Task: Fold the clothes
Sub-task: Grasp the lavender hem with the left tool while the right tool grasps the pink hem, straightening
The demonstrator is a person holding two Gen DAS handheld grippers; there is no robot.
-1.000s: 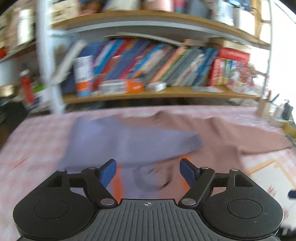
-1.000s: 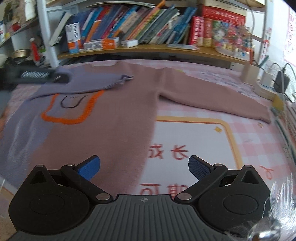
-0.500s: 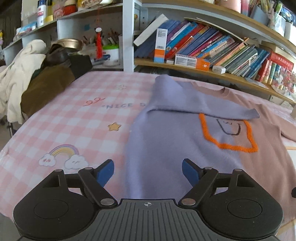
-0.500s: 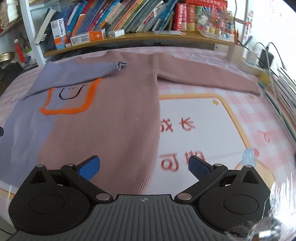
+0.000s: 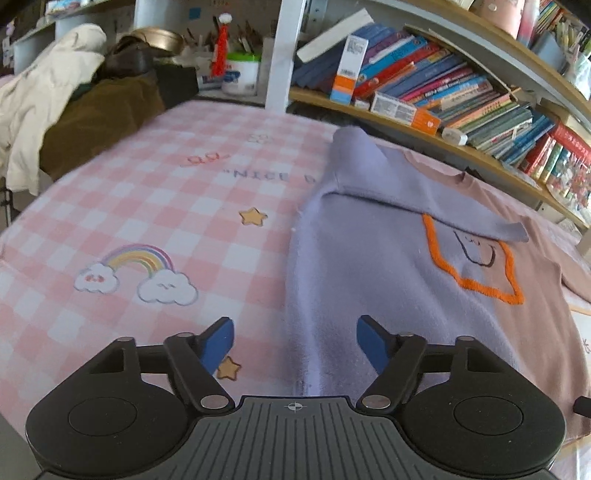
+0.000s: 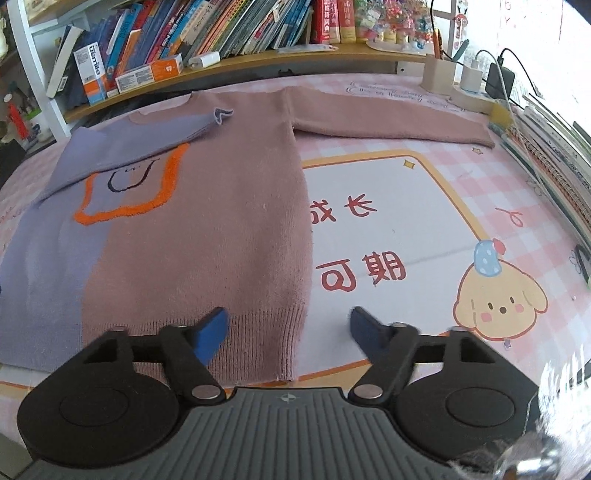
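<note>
A lilac and dusty-pink sweater (image 6: 207, 221) with an orange-outlined patch lies flat on the pink checked table cover; it also shows in the left wrist view (image 5: 388, 273). Its lilac sleeve (image 6: 147, 138) is folded across the chest. Its pink sleeve (image 6: 391, 123) stretches out to the right. My left gripper (image 5: 295, 341) is open and empty, low over the sweater's lilac bottom left edge. My right gripper (image 6: 290, 326) is open and empty, just above the pink hem's right corner.
A bookshelf (image 6: 221, 33) full of books runs along the far table edge. Coats (image 5: 55, 103) are piled at the far left. Stacked notebooks and chargers (image 6: 535, 122) line the right edge. A white shelf post (image 5: 284, 55) stands at the back.
My left gripper has swung left and pulled back from the folded sleeve to the sweater's bottom left edge. My right gripper has drawn back and down to the pink hem. Both stay open.
</note>
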